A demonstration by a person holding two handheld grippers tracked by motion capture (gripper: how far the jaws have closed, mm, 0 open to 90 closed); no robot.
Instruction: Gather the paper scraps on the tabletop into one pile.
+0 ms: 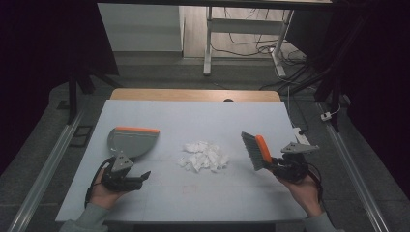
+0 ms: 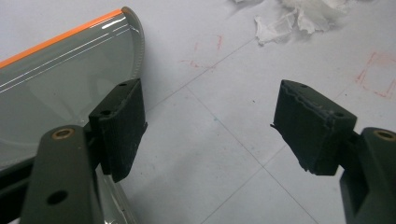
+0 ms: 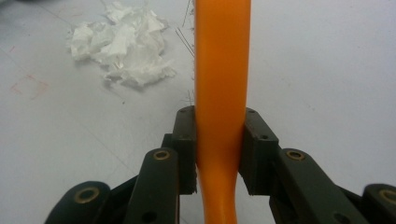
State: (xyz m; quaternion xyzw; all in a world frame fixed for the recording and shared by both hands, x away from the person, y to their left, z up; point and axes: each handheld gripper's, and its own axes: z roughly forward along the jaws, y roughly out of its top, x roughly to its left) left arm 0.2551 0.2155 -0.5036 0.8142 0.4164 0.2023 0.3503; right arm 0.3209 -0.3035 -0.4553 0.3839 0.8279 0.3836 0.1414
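A grey dustpan [image 1: 131, 141] with an orange lip lies on the left of the white table [image 1: 159, 116]. My left gripper [image 1: 143, 177] rests just in front of it, open, jaws pointing right. In the left gripper view the dustpan [image 2: 56, 88] lies beside the left jaw, and only bare table shows between the fingers of the left gripper [image 2: 212, 128]. A pile of torn white paper [image 1: 203, 156] sits mid-table. My right gripper [image 1: 275, 164] is shut on the orange handle [image 3: 222, 70] of a grey-bristled brush [image 1: 255, 150], to the right of the pile.
Faint red marks show on the table near the paper scraps [image 2: 299, 18]. The paper pile [image 3: 122, 44] lies ahead and left of the right gripper [image 3: 219, 149]. Beyond the table's far wooden edge [image 1: 193, 94] stand desk legs and cables on the floor.
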